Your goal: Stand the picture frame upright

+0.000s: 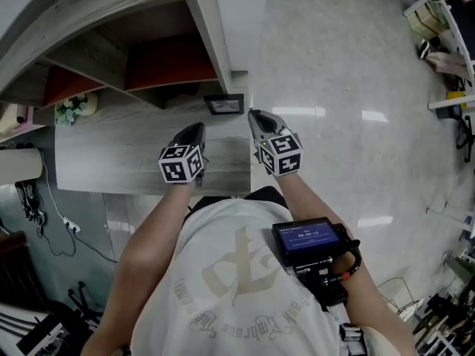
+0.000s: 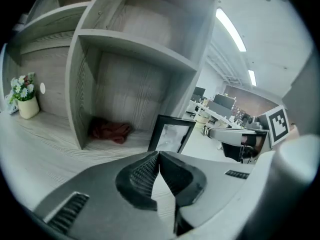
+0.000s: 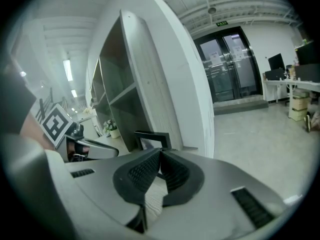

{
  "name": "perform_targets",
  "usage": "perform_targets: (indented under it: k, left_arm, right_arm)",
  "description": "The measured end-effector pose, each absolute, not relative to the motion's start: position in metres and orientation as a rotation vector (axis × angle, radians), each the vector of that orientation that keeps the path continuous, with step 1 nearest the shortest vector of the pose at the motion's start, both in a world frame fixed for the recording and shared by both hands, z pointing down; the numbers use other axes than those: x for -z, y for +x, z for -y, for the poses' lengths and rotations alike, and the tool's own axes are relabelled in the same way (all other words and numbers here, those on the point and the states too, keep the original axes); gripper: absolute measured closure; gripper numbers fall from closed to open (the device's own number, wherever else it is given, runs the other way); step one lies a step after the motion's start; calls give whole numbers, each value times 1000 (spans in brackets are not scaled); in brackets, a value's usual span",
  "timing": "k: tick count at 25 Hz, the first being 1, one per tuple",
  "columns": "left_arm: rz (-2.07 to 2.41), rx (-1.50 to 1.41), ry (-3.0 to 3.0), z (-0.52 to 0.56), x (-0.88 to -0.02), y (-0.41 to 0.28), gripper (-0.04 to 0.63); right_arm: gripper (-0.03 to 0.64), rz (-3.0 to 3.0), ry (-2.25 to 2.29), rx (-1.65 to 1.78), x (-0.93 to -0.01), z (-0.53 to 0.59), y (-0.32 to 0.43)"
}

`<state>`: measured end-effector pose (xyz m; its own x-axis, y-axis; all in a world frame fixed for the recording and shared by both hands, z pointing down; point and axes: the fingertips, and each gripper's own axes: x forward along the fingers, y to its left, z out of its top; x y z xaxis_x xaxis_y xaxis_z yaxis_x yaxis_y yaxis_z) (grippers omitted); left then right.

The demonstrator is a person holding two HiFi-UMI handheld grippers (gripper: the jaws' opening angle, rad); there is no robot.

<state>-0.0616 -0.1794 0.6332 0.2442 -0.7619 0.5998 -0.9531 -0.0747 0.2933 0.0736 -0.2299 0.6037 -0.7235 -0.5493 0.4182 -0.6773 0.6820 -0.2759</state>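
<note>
Both grippers are clenched on nothing: the left gripper [image 1: 197,127] has its jaws pressed together at the tips, and so does the right gripper [image 1: 255,115], the two held side by side above the grey wooden desk [image 1: 126,150]. Just beyond their tips, touching neither, the picture frame [image 1: 225,104] stands on its edge near the desk's right end, in front of the shelf unit [image 1: 159,47]. A red cloth [image 2: 110,130] lies in the lower compartment left of the frame. Further left a small flower pot [image 2: 24,98] sits on the desk.
</note>
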Motion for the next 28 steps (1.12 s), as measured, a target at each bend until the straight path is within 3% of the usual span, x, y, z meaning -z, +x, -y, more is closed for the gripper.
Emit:
perform_targets:
  k: [28]
  left_arm:
    - [1477, -158, 2048, 83, -551, -34, 588]
  right_arm:
    - [614, 2746, 774, -614, -542, 117, 98]
